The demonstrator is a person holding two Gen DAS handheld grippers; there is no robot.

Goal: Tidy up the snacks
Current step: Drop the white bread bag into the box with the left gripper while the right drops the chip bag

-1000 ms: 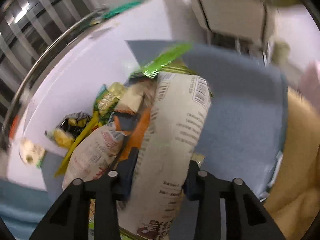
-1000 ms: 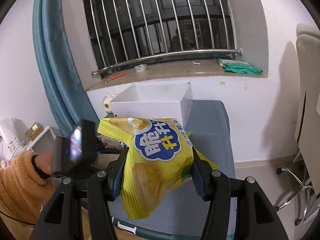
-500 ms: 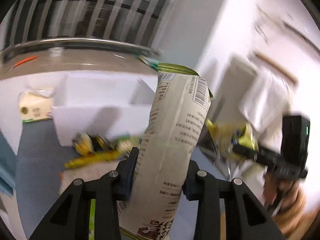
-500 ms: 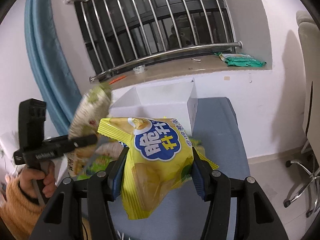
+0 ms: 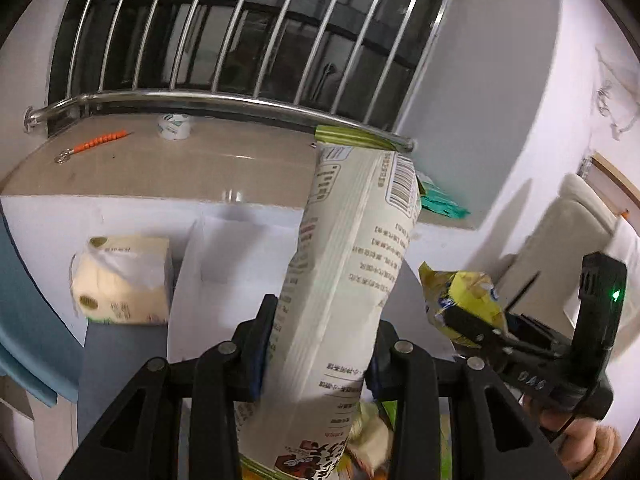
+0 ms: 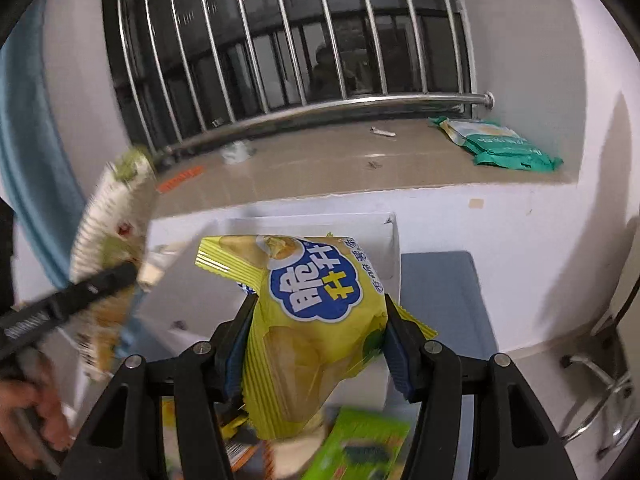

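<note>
Your left gripper (image 5: 320, 340) is clamped on the white bag (image 5: 348, 280), a tall crinkled foil pack with its long axis running up the centre of the left view, green crimped seal and barcode at the top, leaning slightly right. Your right gripper (image 6: 318, 330) squeezes the yellow bag (image 6: 308, 320), a puffy glossy chip pack standing upright in the centre of the right view, its ribbed seal toward the upper left and its blue logo facing the camera. In the left view, that same yellow bag shows at centre right, apart from the white one. Behind both stands the open white box (image 6: 320, 224), with a grey table (image 6: 440, 300) under it. A tissue pack (image 5: 120, 284) sits at centre left, beside the box. Blurred snacks (image 6: 360, 444) lie at the bottom of the right view. A teal packet (image 6: 500, 144) rests on the windowsill (image 5: 160, 172), upper right, below steel bars (image 6: 320, 40).
</note>
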